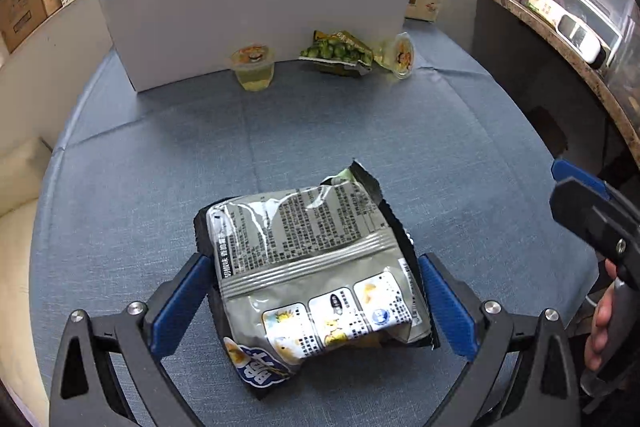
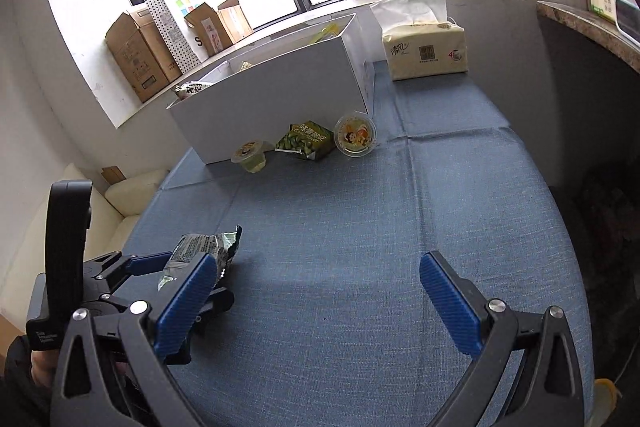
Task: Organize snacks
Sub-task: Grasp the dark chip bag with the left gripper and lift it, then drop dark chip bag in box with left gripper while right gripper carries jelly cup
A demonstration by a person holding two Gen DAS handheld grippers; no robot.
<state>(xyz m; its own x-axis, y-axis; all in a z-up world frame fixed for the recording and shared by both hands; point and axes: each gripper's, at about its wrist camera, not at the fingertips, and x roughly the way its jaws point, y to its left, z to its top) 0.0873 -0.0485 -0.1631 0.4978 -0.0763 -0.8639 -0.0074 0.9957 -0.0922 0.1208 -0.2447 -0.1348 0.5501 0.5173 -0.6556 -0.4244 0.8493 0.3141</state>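
Note:
A grey snack bag point(image 1: 316, 267) lies between the blue pads of my left gripper point(image 1: 314, 301); the jaws stand wide on either side of it, about touching its edges. It also shows in the right wrist view point(image 2: 200, 253) at the left gripper. My right gripper point(image 2: 316, 301) is open and empty over the blue cloth. By the white box point(image 1: 260, 15) stand a jelly cup point(image 1: 254, 67), a green pea bag point(image 1: 338, 53) and a tipped jelly cup point(image 1: 400, 57).
The white box point(image 2: 276, 95) holds some snacks. A tissue pack point(image 2: 424, 47) sits at the table's back right. Cardboard boxes point(image 2: 140, 55) line the windowsill. A dark counter point(image 1: 560, 39) borders the right. A cream sofa point(image 2: 100, 211) lies left.

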